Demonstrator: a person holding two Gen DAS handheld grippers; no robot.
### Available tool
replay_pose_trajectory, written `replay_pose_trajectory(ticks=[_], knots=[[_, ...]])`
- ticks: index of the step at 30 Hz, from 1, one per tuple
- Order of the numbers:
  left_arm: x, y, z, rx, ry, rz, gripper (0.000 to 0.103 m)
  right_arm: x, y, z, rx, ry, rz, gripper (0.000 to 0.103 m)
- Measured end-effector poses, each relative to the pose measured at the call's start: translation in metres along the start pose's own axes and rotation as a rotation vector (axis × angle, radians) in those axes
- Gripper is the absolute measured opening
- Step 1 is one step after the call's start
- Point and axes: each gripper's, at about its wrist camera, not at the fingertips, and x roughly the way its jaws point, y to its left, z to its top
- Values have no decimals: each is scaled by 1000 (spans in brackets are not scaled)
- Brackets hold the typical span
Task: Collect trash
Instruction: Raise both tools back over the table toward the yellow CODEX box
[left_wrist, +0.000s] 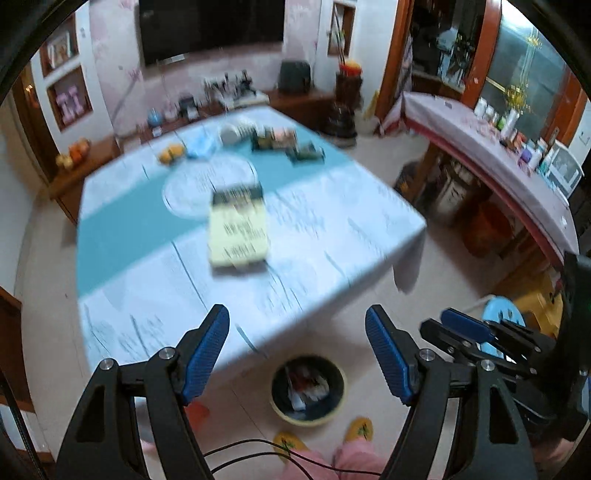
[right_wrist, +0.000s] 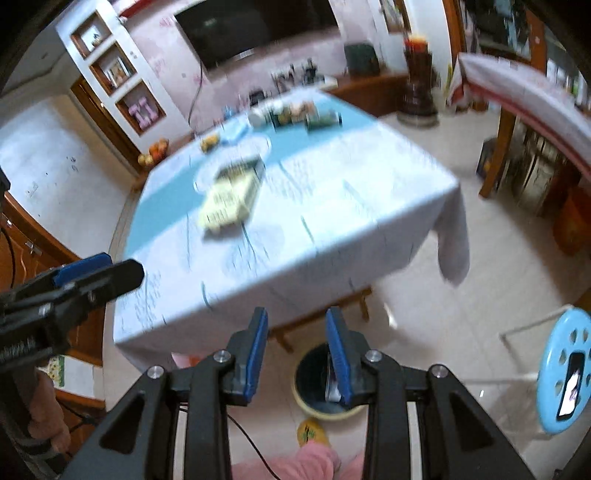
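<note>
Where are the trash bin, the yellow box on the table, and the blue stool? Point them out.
trash bin (left_wrist: 280, 410): left wrist view, near-left rim.
yellow box (left_wrist: 238, 230): left wrist view, top face.
blue stool (right_wrist: 554, 373): right wrist view, seat.

Below me I see a table (left_wrist: 332, 229) under a pale blue patterned cloth with a teal band. On it lie a yellow box (left_wrist: 238, 230), a round glass plate (left_wrist: 192, 184) and some blurred packets (left_wrist: 286, 144) at the far end. A dark television (left_wrist: 210, 27) hangs on the far wall. A blue stool (right_wrist: 567, 369) carries a phone (right_wrist: 570, 384).
</note>
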Motion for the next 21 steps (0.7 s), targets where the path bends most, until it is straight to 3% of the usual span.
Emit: replay_pose_trajectory(ticks=[4, 10, 21], knots=[[-19, 18, 25, -4, -70, 38, 75, -20, 16, 21, -28, -77, -21, 33], [-27, 42, 50, -38, -84, 59, 75, -34, 31, 50, -42, -154, -38, 33], [0, 55, 99, -75, -83, 107, 75, -20, 33, 101, -82, -162, -38, 33]])
